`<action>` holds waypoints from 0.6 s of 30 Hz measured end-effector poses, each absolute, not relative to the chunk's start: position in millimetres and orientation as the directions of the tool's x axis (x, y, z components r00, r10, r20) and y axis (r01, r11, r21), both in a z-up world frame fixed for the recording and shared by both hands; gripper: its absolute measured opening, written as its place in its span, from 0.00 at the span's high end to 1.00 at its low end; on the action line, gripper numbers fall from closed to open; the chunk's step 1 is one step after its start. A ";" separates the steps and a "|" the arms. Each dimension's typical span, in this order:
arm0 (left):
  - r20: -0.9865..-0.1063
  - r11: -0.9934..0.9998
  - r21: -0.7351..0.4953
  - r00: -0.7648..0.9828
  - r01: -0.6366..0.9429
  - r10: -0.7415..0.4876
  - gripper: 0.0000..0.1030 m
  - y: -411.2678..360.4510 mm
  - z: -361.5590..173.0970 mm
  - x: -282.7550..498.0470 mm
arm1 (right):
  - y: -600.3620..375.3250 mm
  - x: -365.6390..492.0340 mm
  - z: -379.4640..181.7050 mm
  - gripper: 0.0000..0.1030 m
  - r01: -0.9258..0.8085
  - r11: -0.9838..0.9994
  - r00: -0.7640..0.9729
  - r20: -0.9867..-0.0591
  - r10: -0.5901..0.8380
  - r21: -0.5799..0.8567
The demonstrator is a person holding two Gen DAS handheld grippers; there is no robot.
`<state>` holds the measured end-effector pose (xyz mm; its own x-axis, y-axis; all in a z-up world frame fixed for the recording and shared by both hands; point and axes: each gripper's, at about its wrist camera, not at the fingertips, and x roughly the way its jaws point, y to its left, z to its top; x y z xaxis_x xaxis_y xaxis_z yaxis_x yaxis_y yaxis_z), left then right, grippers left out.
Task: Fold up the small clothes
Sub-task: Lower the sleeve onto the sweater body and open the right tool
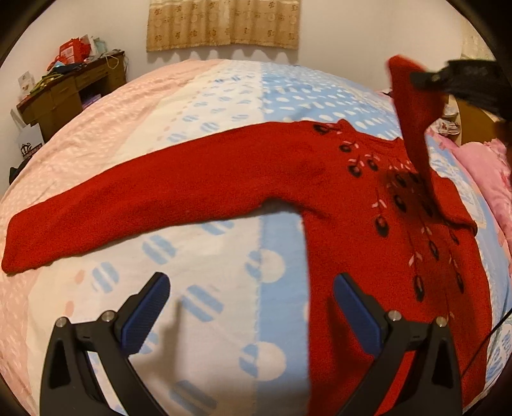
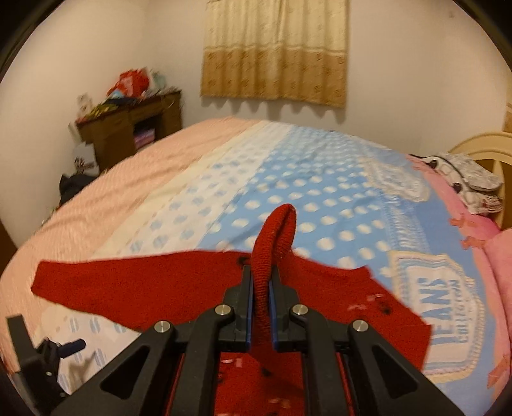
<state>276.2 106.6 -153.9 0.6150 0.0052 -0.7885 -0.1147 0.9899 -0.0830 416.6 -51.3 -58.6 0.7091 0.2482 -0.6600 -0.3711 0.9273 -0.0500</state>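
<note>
Right claw [image 2: 260,289]: jaws pressed together on the cuff end of a red sleeve [image 2: 272,243]. The knit stands up between the blue pads and curls over past the fingertips. From the left wrist view the same sleeve [image 1: 412,121] hangs lifted above the sweater's chest, its top end in the dark, blurred right claw [image 1: 425,78] at the upper right.

Left claw [image 1: 252,297]: jaws spread wide, nothing between the pads. It hovers over the bedspread near the sweater's lower hem edge; the right-hand finger [image 1: 355,307] sits over the red knit, the left-hand finger [image 1: 147,307] over bare bedspread. Contact with the cloth cannot be judged. In the right wrist view part of the left claw [image 2: 68,345] shows at the lower left, low over the spread.

Red sweater [image 1: 368,224]: lies front up on the bed, dark leaf-and-bud pattern with pale pink flecks running down the chest. Its other sleeve [image 1: 128,204] lies flat, stretched straight out to the left across the bedspread.

Bedspread [image 1: 204,105]: pink, cream and blue bands with dots; a "JEANS" emblem [image 2: 432,307] to the right.

Farther out: a pink pillow [image 1: 483,166] at the right, a brown desk [image 1: 64,92] piled with clutter by the left wall, a tan curtain [image 1: 224,24] on the far wall.
</note>
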 end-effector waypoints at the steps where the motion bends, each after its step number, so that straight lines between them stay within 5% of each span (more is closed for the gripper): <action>1: -0.790 0.990 -0.077 0.614 -0.116 0.011 0.00 107.3 -154.2 275.7 | -42.4 418.0 -68.8 0.93 -0.383 0.923 0.694 -0.672 0.259 -0.040; 12: -0.799 0.991 -0.043 0.600 -0.126 0.041 0.00 109.7 -157.9 277.4 | 12.4 428.3 -168.5 0.87 -0.483 0.873 0.527 -0.773 0.353 0.069; 13: -0.796 0.992 -0.040 0.604 -0.119 0.041 0.00 108.1 -156.2 277.3 | 9.6 426.9 -170.4 0.79 -0.495 0.864 0.510 -0.773 0.377 0.095; 14: -0.794 0.992 -0.037 0.606 -0.117 0.042 0.00 107.3 -155.0 276.5 | 5.2 423.8 -169.9 0.54 -0.510 0.852 0.494 -0.770 0.403 0.119; 15: -0.791 0.993 -0.034 0.610 -0.115 0.044 0.00 106.0 -153.4 275.8 | -2.6 419.5 -168.3 0.39 -0.521 0.842 0.478 -0.768 0.426 0.142; 18: -0.779 0.994 -0.035 0.626 -0.101 0.036 0.00 101.1 -147.1 276.9 | -33.1 404.6 -160.6 0.39 -0.503 0.853 0.502 -0.758 0.417 0.137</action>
